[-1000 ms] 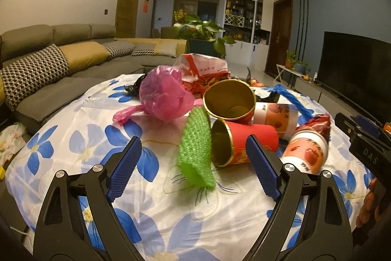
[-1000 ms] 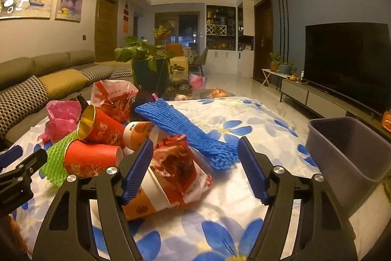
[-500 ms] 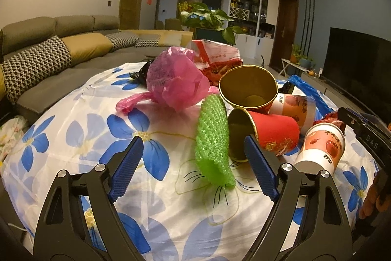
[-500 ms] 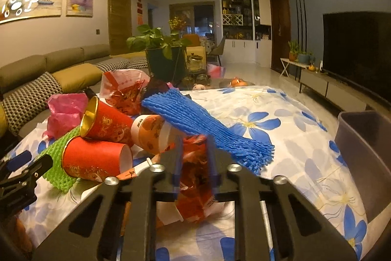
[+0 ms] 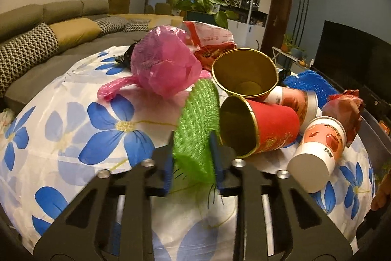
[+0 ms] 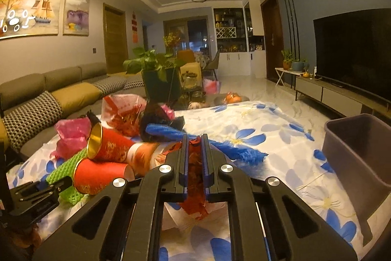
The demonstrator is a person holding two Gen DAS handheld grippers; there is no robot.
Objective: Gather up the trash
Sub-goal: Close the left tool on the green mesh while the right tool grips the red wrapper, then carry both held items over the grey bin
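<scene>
1. The left gripper (image 5: 193, 163), low in the middle of its frame, has just been closing and now pinches the green foam net (image 5: 195, 129) at its lower end.
2. Just right of the net lie two red cups (image 5: 264, 129) with gold rims, touching it.
3. The right gripper (image 6: 195, 163), at the centre of its frame, has closed a little further on a red crinkled wrapper (image 6: 195, 197).
4. A grey bin (image 6: 361, 153) stands at the right edge, on the floral-clothed surface (image 6: 264, 136).
</scene>
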